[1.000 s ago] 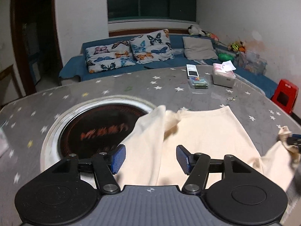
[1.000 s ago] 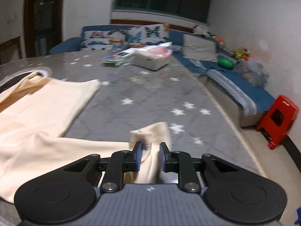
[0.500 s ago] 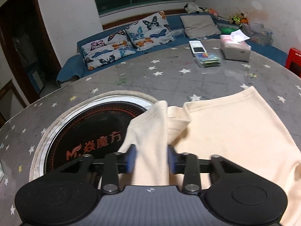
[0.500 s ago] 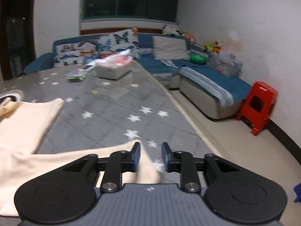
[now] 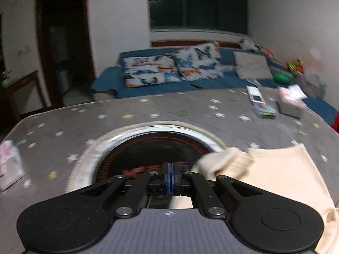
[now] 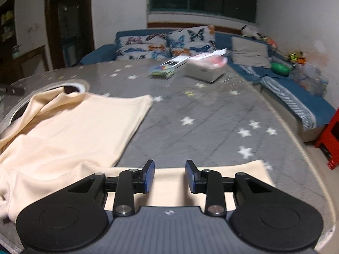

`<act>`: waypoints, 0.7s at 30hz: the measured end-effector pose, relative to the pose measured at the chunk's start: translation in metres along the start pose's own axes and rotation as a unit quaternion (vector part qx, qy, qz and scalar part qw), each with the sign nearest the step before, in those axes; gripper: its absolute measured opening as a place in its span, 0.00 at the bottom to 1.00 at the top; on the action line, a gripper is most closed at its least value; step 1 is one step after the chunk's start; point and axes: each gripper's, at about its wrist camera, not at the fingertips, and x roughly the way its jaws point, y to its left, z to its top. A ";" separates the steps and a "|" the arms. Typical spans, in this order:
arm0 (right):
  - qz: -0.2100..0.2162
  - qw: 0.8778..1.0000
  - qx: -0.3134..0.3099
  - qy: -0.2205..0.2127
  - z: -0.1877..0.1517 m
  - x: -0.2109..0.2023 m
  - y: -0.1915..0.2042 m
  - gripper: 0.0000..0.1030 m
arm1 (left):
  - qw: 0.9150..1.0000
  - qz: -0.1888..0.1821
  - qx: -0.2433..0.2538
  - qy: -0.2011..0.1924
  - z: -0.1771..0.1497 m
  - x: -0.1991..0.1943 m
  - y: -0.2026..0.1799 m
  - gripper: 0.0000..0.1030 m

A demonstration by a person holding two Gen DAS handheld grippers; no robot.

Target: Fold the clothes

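— What's around you?

— A dim room with a blue sofa (image 6: 296, 97) along the walls, and a grey star-patterned table (image 6: 211, 122) in front of me with a round dark inset (image 5: 161, 148) toward its left edge.

— Where's the clothing?

— The cream garment (image 6: 80, 127) lies over the near left part of the table, one corner draped onto the inset's rim, a sleeve stretched along the near edge.

— Your grippers?

— My left gripper (image 5: 170, 178) has its pads pressed together over the inset, the cloth just beside it; I can't tell whether any fabric is caught. My right gripper (image 6: 169, 176) is opening above the sleeve, pads clear of it.
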 end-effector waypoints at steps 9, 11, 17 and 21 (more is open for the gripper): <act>0.005 1.000 -0.002 0.010 -0.002 0.003 0.008 0.40 | 0.999 -0.042 -0.017 0.002 -0.001 -0.019 0.015 0.07; 0.005 1.000 0.000 0.011 -0.003 0.003 0.008 0.42 | 0.998 -0.056 0.001 0.005 -0.001 -0.013 -0.002 0.20; 0.005 1.000 0.004 0.012 -0.004 0.005 0.008 0.54 | 0.996 -0.077 0.047 0.027 -0.001 0.023 -0.048 0.33; 0.004 1.000 0.010 0.011 -0.005 0.006 0.007 0.60 | 0.995 -0.071 0.050 0.041 -0.003 0.043 -0.052 0.19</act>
